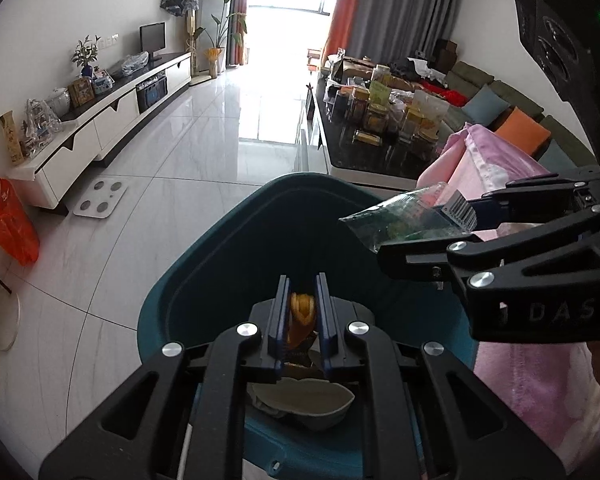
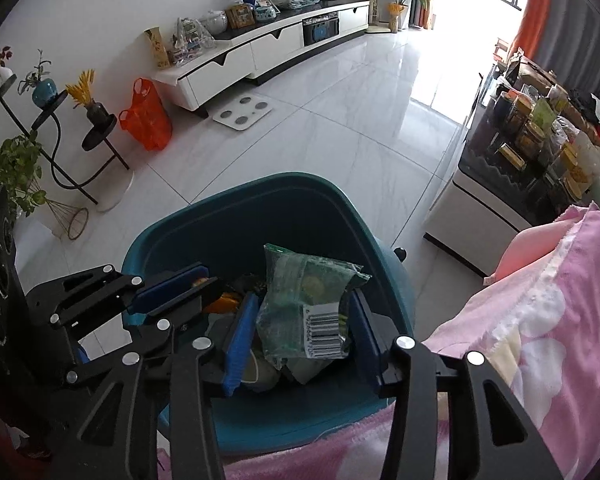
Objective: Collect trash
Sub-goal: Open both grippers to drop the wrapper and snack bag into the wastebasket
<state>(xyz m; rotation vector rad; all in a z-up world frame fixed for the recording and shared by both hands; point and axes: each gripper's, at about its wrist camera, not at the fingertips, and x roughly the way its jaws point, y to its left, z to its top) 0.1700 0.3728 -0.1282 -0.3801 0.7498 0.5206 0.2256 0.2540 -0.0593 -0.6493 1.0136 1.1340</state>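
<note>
Dropping trash now: both hands hang over the teal bin (image 2: 396, 292). My left fingers (image 1: 302, 312) pinch an orange scrap (image 1: 303, 307). Right fingers (image 2: 306, 320) stand apart around the green wrapper (image 2: 304, 300); next, widen further so it falls.

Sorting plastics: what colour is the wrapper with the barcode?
The wrapper is translucent green with a white barcode label, clearest in the right wrist view.
</note>
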